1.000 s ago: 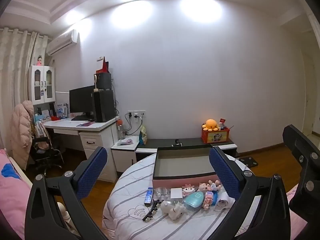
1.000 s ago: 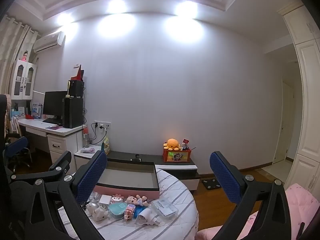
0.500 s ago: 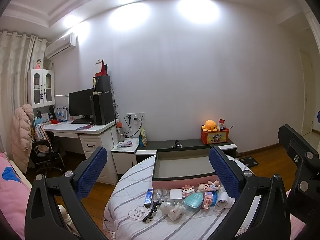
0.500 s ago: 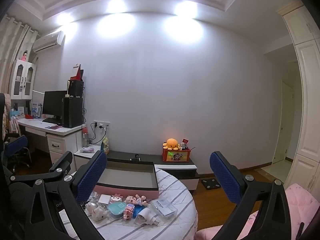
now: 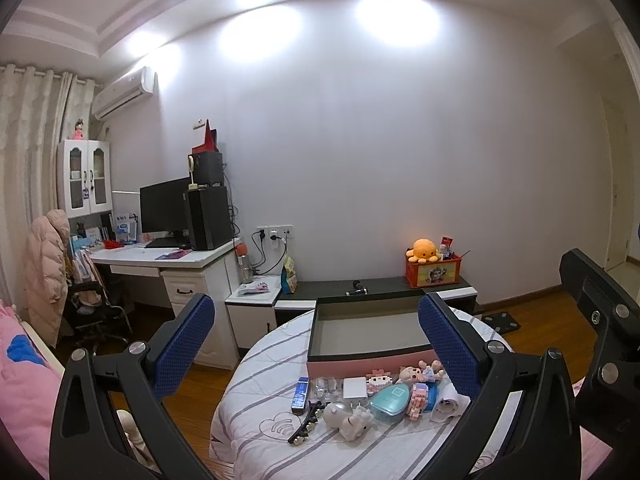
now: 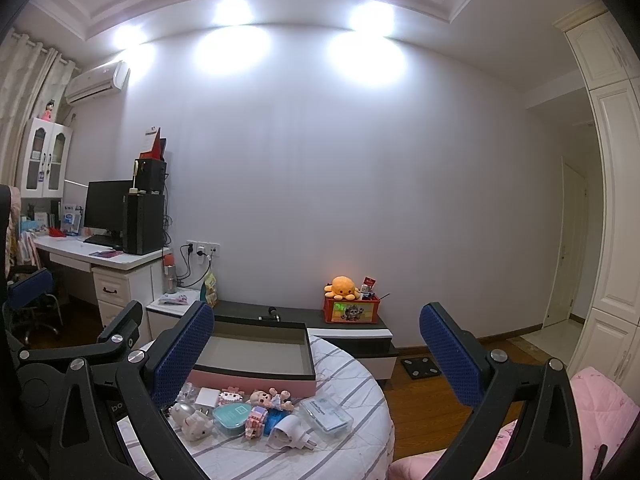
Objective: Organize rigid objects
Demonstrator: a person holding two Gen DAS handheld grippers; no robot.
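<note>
Left wrist view: the left gripper [image 5: 316, 344] hangs above the round striped table [image 5: 256, 404] with its blue pads spread wide and nothing between them. At the lower centre of the frame sits the open pink box [image 5: 366, 330], its inside bare. In front of it lies a row of small rigid things: a blue tube [image 5: 301, 394], a black hair clip [image 5: 305, 426], a white square block [image 5: 355, 388], a teal case [image 5: 390, 397], a white figurine [image 5: 350, 420] and a small doll [image 5: 416, 372].

In the right wrist view the right gripper [image 6: 316, 344] is likewise wide open and empty, well above the table, with a white plug adapter [image 6: 290, 432] and a clear card case [image 6: 327, 418] at the lower centre.

Nothing is in the box yet, so the sorting appears not to have begun; this looks like the approach. The next move probably calls for lowering one gripper onto a single item at the edge of the row, where neighbours crowd least, and closing squarely on it.
</note>
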